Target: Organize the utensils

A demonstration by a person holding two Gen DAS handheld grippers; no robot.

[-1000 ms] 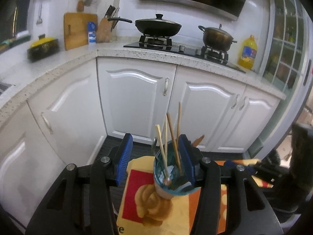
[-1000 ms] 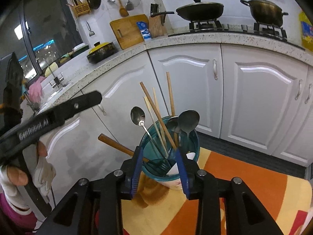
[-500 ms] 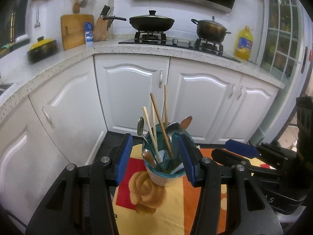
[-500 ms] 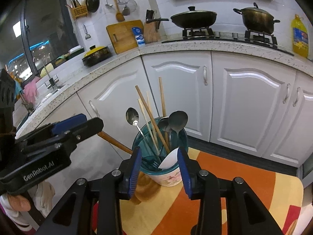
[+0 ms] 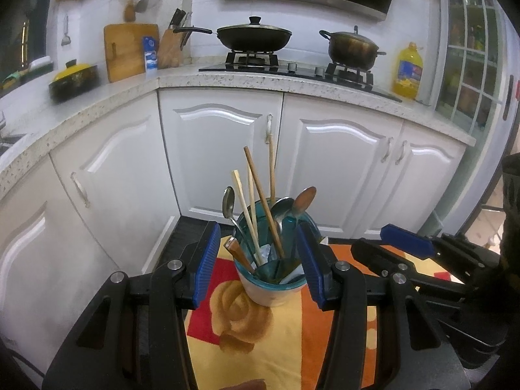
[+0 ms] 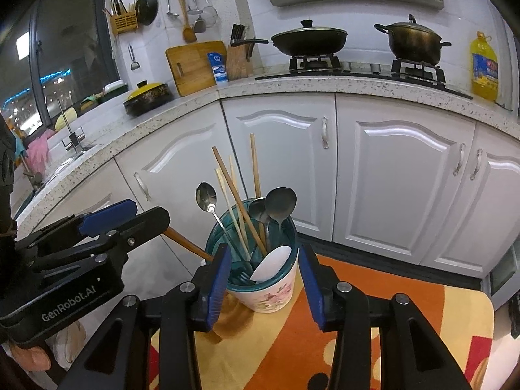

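A teal-rimmed floral holder cup point(image 5: 266, 291) point(image 6: 276, 292) stands on an orange and yellow cloth point(image 5: 260, 341) point(image 6: 373, 325). It holds wooden chopsticks point(image 5: 260, 204) point(image 6: 234, 191), metal spoons point(image 5: 228, 203) point(image 6: 280, 202), a wooden-handled utensil point(image 6: 188, 243) and a white spoon point(image 6: 271, 263). My left gripper point(image 5: 256, 266) is open and empty, its blue pads either side of the cup without touching. My right gripper point(image 6: 265, 276) is open and empty, likewise astride the cup. Each gripper shows in the other's view, the right one point(image 5: 406, 243), the left one point(image 6: 107, 216).
White cabinet doors point(image 5: 221, 162) and a speckled counter point(image 5: 260, 81) stand behind. On it are a wok point(image 5: 253, 37), a pot point(image 5: 352, 47), an oil bottle point(image 5: 408, 70), a cutting board point(image 5: 128, 50) and a yellow-lidded pot point(image 5: 73, 78). A sink tap point(image 6: 70, 130) is at the left.
Both grippers have drawn back from the cup, which now looks smaller and sits further ahead. The jaws of both have stayed open and empty.
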